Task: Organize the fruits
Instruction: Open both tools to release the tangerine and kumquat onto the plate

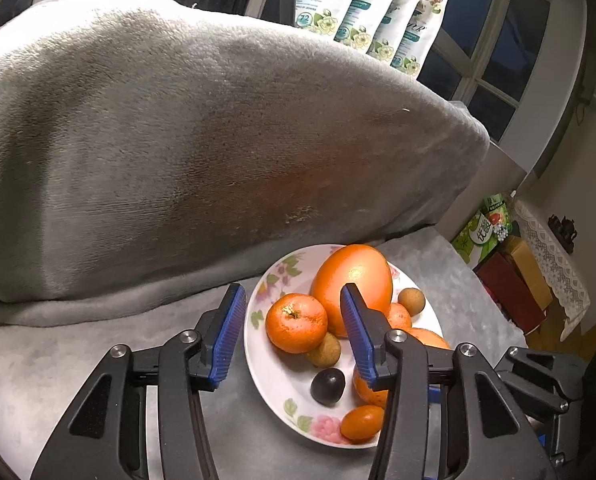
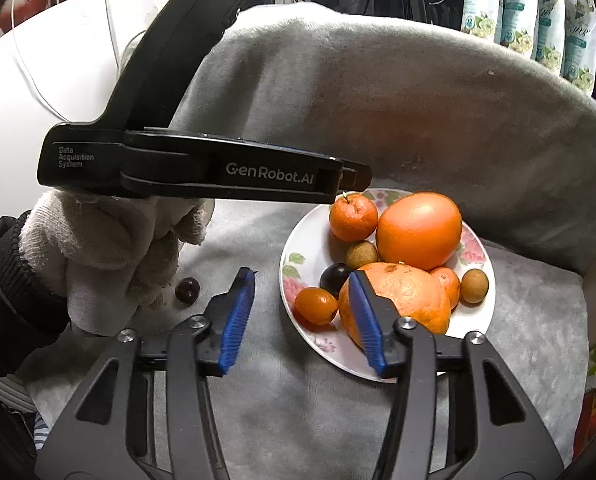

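Note:
A floral plate (image 1: 271, 384) (image 2: 298, 240) on a grey blanket-covered seat holds a large orange (image 1: 352, 280) (image 2: 420, 230), a tangerine (image 1: 295, 322) (image 2: 353, 217), a rough orange (image 2: 402, 300), a kumquat (image 1: 362, 422) (image 2: 316, 305), a dark plum (image 1: 328, 386) (image 2: 335, 275) and brown longans (image 1: 411, 300) (image 2: 474, 286). My left gripper (image 1: 291, 312) is open above the plate's left side, over the tangerine. It also shows from the side in the right wrist view (image 2: 350, 178). My right gripper (image 2: 302, 284) is open and empty at the plate's near left edge. A dark cherry (image 2: 187, 290) lies on the seat left of the plate.
A grey blanket-covered backrest (image 1: 197, 140) (image 2: 398, 112) rises right behind the plate. A gloved hand (image 2: 109, 256) holds the left gripper. Floral packets (image 1: 370, 12) stand behind the backrest. Boxes (image 1: 510, 288) sit on the floor at right.

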Motion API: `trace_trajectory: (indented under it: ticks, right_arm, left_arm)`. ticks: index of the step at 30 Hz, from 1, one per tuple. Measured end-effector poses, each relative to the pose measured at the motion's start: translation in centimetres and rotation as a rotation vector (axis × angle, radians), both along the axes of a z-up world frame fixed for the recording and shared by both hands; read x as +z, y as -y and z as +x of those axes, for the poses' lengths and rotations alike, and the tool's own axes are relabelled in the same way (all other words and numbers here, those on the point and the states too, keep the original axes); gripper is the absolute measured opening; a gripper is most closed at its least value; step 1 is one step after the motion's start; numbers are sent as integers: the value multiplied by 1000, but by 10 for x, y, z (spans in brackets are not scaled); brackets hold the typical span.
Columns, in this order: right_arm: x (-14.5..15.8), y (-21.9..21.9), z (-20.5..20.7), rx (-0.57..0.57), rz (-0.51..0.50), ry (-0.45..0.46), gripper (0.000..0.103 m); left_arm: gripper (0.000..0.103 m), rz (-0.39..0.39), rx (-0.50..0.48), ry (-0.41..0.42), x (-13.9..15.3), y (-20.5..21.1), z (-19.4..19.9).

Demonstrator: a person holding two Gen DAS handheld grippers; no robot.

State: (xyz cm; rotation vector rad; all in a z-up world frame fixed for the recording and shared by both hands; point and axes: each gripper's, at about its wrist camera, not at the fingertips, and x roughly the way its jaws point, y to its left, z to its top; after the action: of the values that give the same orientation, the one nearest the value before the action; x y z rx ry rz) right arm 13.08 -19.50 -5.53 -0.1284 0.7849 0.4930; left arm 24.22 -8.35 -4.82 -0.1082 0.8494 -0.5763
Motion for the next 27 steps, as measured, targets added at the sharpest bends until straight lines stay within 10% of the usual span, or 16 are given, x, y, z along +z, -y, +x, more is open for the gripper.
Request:
trace_trajectory:
  ticks: [27]
  right_arm:
    - [18, 3, -30, -4, 24, 20, 90]
  left_arm:
    - [70, 7, 51, 97, 36, -19, -40]
